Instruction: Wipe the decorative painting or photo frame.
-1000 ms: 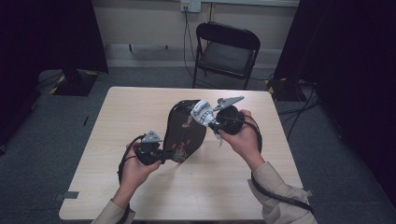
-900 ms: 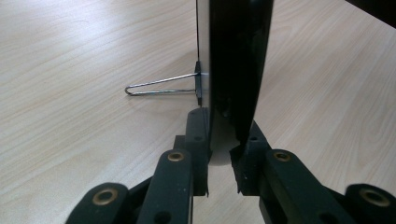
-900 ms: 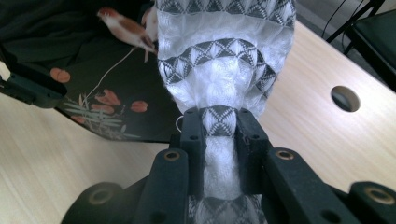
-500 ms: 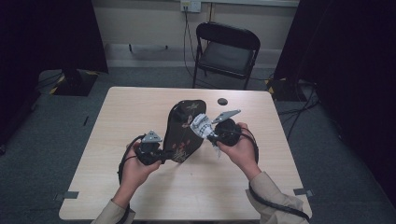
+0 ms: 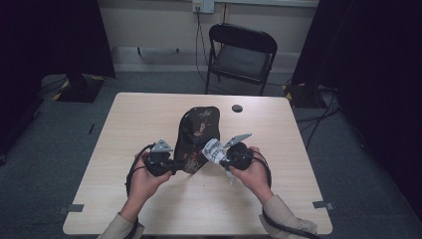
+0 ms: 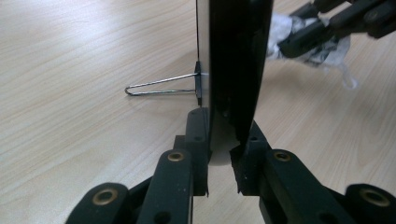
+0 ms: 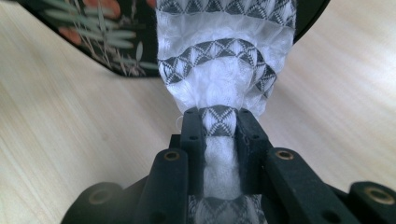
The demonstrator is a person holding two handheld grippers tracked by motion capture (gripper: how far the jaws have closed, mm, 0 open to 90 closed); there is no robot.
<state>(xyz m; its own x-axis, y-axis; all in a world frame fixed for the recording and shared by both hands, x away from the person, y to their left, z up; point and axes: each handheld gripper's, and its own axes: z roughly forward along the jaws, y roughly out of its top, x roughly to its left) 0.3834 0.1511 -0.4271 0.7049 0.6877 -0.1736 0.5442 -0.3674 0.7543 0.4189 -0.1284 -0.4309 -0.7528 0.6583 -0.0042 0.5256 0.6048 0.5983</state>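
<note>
Mirror/frame panel [image 5: 198, 133], black w/ floral print, sits mid-table propped at a slant, near edge down by the person's hands, wire stand [image 6: 161, 86] sticking out the back onto the wood. Left gripper [image 5: 171, 163] clamped on its lower edge; in left gripper view the jaws pinch the thin panel edge-on, pads tight both sides. Right gripper [image 5: 215, 153] clenched on a white cloth [image 7: 224, 70] w/ grey triangle pattern, bunched, free end fanned out ahead of the jaws, just beside/touching the panel's lower right edge. Small dark disc [image 5: 237, 108] far side of table [image 5: 278, 199], well apart, not involved.

Step looks like wiping the panel w/ the cloth, judging by the setup. To do it well: keep left grip steady so the panel doesn't tip off the stand; bring the fanned cloth part flat on the printed face, not the jaw tips; light pressure, strokes toward the braced edge. Risk: pushing too hard slides the panel or folds the stand.
</note>
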